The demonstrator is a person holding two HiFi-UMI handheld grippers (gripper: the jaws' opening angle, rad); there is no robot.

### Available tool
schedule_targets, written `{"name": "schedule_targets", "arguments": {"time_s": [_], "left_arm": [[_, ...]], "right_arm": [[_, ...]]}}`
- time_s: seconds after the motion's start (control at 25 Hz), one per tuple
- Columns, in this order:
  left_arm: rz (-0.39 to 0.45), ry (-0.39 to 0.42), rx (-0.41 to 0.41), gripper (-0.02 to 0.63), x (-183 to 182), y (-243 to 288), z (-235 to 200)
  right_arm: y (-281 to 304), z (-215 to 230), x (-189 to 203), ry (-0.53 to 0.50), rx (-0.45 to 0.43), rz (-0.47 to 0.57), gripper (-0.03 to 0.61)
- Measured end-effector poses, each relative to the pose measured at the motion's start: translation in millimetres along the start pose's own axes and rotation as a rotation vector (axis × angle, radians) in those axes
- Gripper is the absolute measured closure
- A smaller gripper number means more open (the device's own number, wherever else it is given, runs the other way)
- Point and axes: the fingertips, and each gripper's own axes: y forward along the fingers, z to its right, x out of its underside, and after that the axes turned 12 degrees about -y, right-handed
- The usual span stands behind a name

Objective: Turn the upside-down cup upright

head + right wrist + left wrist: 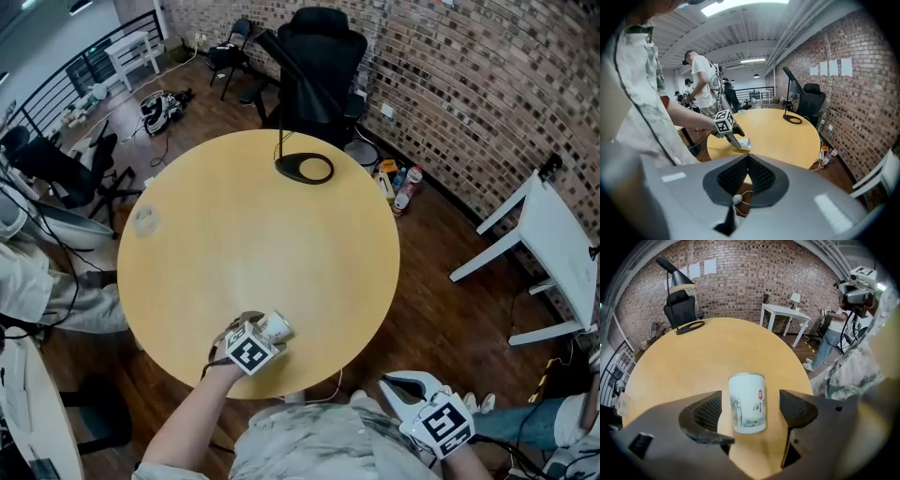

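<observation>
Head view: my left claw (pixel 265 334) is over the near edge of the round table (pixel 262 216), with the cup (pixel 276 328) at its tips. My right claw (pixel 389 382) hangs off the table, well apart.

Left gripper view: jaws apart, pads clear of the cup on both sides. It stands between them, long axis vertical, wider end up — I judge it upright.

Right gripper view: jaws closed on nothing.

Surroundings — smooth yellow tabletop, lamp base (pixel 304 169) at the far side, brick wall (pixel 469 84) beyond.
</observation>
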Motion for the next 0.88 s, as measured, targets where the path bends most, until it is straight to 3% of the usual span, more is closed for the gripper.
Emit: {"name": "schedule_targets", "arguments": {"time_s": [0.24, 0.4, 0.56, 0.88], "left_arm": [[-0.202, 0.000, -0.064, 0.244, -15, 31, -4], [-0.227, 0.050, -0.103, 0.288, -18, 33, -6], [-0.092, 0.008, -0.064, 0.299, -32, 26, 2], [0.342, -0.147, 0.016, 0.301, -63, 5, 2]], "right_arm": [[-13, 8, 11, 0.013, -0.004, 0.005, 0.577], [-23, 15, 18, 0.050, 0.014, 0.015, 0.577], [-27, 18, 27, 0.062, 0.022, 0.008, 0.577], [-22, 11, 24, 0.027, -0.002, -0.018, 0.577]]}}
